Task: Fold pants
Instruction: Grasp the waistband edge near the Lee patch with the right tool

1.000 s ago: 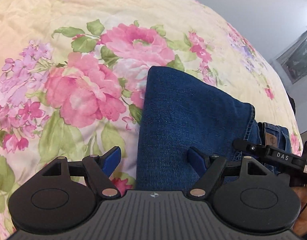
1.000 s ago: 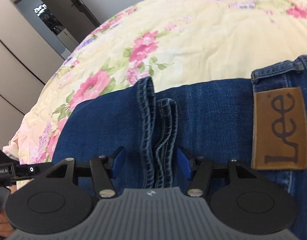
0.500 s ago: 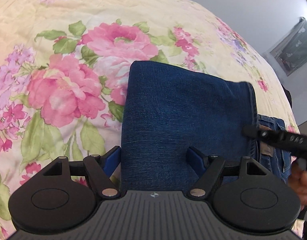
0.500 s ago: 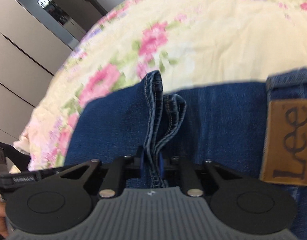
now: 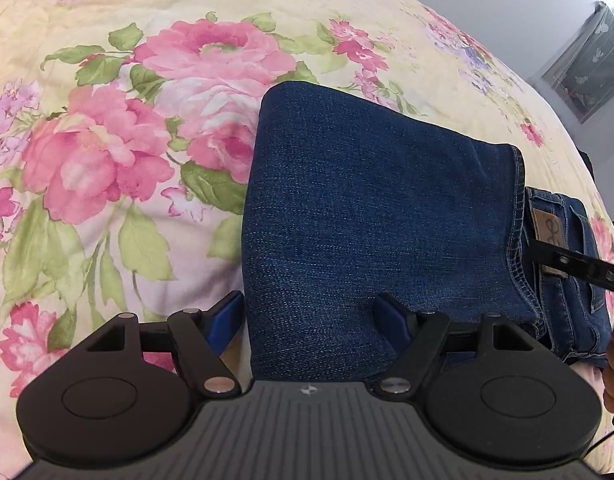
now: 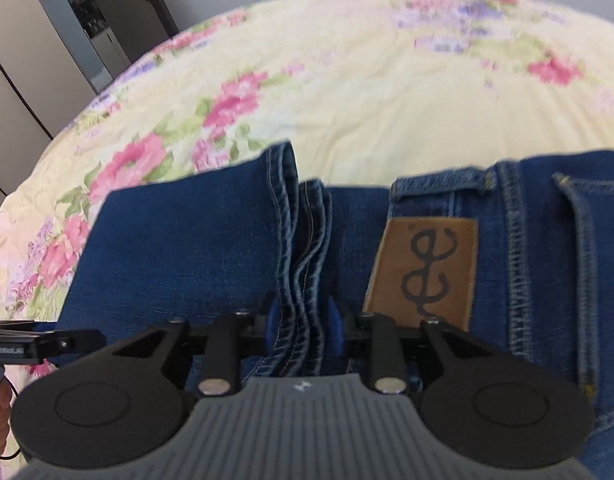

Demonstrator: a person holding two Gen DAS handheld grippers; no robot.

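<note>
Both grippers meet the jeans (image 5: 379, 232): left gripper (image 5: 309, 316) gapes wide astride the fold; right gripper (image 6: 303, 330), just reopening slightly, brackets bunched hems (image 6: 305, 264).

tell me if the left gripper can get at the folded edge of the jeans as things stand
Probably yes. The left gripper is open, its fingers straddling the folded edge of the jeans, with nothing lying over it. The right gripper works at the hems, well clear.
</note>
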